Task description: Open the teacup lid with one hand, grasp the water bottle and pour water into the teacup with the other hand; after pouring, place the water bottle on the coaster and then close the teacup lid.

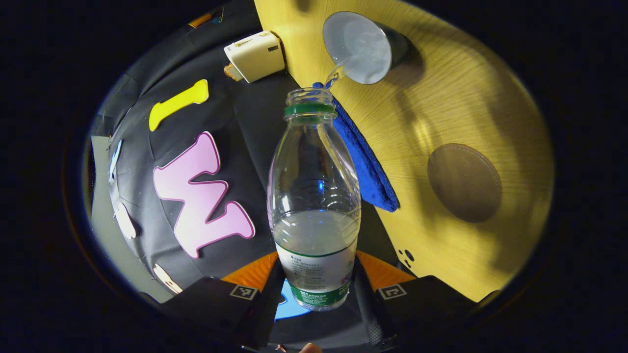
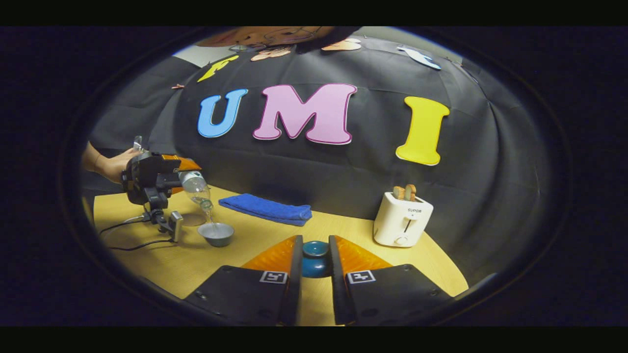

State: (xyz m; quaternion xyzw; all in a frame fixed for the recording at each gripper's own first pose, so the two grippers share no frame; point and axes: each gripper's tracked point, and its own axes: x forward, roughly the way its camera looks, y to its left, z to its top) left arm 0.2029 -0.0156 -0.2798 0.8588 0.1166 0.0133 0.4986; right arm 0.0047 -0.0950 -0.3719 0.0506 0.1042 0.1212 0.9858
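Clear plastic is what my left gripper point(image 1: 316, 294) is clamping: the water bottle point(image 1: 314, 206), fingers pressing both sides, is streaming water into the teacup point(image 1: 364, 47) on the surface point(image 1: 466, 98) beyond the coaster point(image 1: 464, 182). In the right gripper view, my right gripper point(image 2: 315, 262) is pinching the teacup lid point(image 2: 315, 259) between its fingers, while the left one is tipping the bottle over the cup beside a blue cloth point(image 2: 267, 209).

Toaster point(image 2: 402, 219): a short brand word on its front, too small to read with certainty. Water bottle point(image 1: 314, 196): white and green label with fine print, illegible. Fingers point(image 2: 274, 277): square black-and-white marker tags, without text.

Both fisheye views are dim and bowed at the edges; the table point(image 1: 471, 88) shows warm patchy light, soft shadows, little blur.
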